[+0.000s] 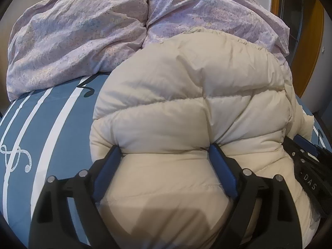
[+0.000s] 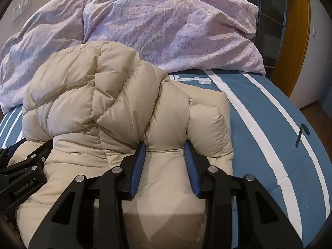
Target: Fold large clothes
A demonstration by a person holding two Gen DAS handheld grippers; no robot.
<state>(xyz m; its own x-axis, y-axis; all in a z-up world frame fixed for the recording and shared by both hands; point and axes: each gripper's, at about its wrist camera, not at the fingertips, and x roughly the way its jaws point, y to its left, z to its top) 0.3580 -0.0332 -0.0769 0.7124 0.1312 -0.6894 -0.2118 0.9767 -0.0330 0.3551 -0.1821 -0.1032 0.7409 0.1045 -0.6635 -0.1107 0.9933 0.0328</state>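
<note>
A cream quilted puffer jacket (image 1: 186,93) lies bunched on the bed. In the left wrist view my left gripper (image 1: 165,150) stands wide, its blue pads (image 1: 112,166) pressed into a thick bulge of the jacket's near edge. In the right wrist view the jacket (image 2: 83,103) is doubled over itself, and my right gripper (image 2: 165,145) pinches a narrower fold of its near right part between blue pads (image 2: 138,166). Each gripper shows in the other's view: the right gripper (image 1: 307,155) at the jacket's right side, the left gripper (image 2: 25,166) at its left.
The bed sheet (image 1: 51,124) is blue with white stripes and music-note marks, and lies bare to the right of the jacket (image 2: 269,134). A crumpled lilac duvet (image 1: 83,31) fills the far side (image 2: 166,27). A wooden door frame (image 2: 298,31) stands beyond the bed's right edge.
</note>
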